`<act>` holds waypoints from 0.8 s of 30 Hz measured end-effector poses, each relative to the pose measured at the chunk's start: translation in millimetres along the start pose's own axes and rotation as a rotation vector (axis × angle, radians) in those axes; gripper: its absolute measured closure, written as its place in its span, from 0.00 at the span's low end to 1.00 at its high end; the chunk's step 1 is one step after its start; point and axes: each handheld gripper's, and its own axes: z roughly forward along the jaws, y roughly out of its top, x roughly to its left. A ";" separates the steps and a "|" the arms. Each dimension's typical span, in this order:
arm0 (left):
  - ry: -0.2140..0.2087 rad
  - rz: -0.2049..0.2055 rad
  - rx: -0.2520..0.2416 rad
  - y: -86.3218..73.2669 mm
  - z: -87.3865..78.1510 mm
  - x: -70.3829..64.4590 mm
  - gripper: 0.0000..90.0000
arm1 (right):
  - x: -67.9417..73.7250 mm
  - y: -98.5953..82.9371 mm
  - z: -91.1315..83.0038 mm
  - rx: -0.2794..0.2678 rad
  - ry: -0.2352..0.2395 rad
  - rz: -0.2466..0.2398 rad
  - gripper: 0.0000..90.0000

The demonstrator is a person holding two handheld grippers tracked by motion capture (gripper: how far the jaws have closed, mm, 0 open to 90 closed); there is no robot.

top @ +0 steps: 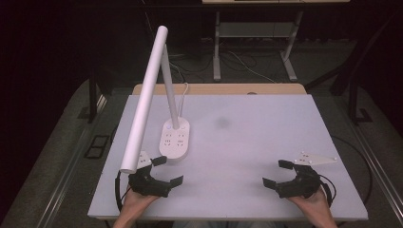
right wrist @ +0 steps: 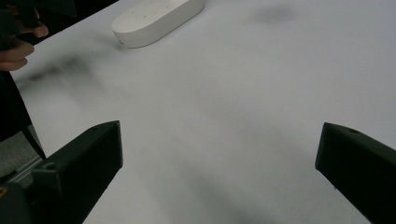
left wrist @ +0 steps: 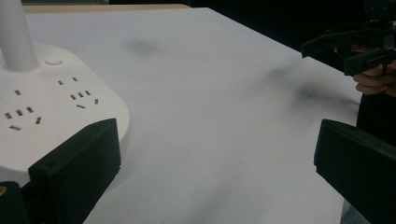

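Lamp base, a white oval block with socket slots on top, sat left of centre in the high view on the pale table. Its thin stem rose from the far end, and the long white tube head slanted down toward the lower left of the frame, ending over the left gripper. That claw was spread wide, holding nothing, one jaw just beside the base's near edge. The right gripper, lower right and well apart, was likewise spread and empty. A dark smudge marked the tabletop near centre.
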 end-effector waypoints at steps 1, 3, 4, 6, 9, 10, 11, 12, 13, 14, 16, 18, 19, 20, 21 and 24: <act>-0.003 0.002 0.008 0.1 0.4 0.4 0.00 | 0.1 -0.2 0.1 0.003 -0.001 -0.001 0.00; -0.006 0.001 0.010 0.2 0.5 0.6 0.00 | 0.1 -0.3 0.5 0.005 0.000 -0.007 0.00; -0.007 0.000 0.011 0.3 0.6 0.5 0.00 | 0.4 -0.3 0.7 0.007 -0.002 -0.003 0.00; -0.008 0.001 0.012 0.3 0.7 0.4 0.00 | 0.6 -0.6 1.1 0.013 -0.001 -0.006 0.00; -0.012 0.003 0.020 0.6 1.3 -0.3 0.00 | 0.8 -0.7 1.8 0.018 0.001 -0.010 0.00; -0.012 0.003 0.019 0.7 1.4 -0.5 0.00 | 0.8 -0.8 2.0 0.020 0.001 -0.011 0.00; -0.012 0.003 0.019 0.7 1.4 -0.5 0.00 | 0.8 -0.8 2.2 0.021 0.001 -0.013 0.00; -0.016 0.007 0.025 1.0 1.8 -1.6 0.00 | 0.8 -0.8 2.3 0.023 0.002 -0.014 0.00; -0.015 0.009 0.029 1.0 1.8 -2.1 0.00 | 0.8 -0.9 2.3 0.024 0.003 -0.015 0.00; -0.018 0.010 0.033 0.9 1.8 -3.0 0.00 | 0.8 -0.9 2.2 0.025 0.003 -0.015 0.00; -0.018 0.012 0.034 1.2 1.8 -5.0 0.00 | 1.0 -1.1 2.0 0.029 0.003 -0.011 0.00; -0.019 0.011 0.032 1.4 1.6 -5.6 0.00 | 0.9 -1.2 2.0 0.031 0.002 -0.011 0.00; -0.019 0.012 0.031 1.6 1.4 -6.0 0.00 | 0.7 -1.1 2.0 0.031 0.001 -0.010 0.00; -0.019 0.013 0.033 1.7 1.5 -6.4 0.00 | 0.7 -1.2 2.1 0.032 0.000 -0.011 0.00; -0.019 0.013 0.034 1.8 1.4 -6.5 0.00 | 0.8 -1.2 2.1 0.032 -0.002 -0.011 0.00; -0.018 0.012 0.041 2.3 1.2 -6.3 0.00 | 1.1 -1.3 1.7 0.032 -0.003 -0.010 0.00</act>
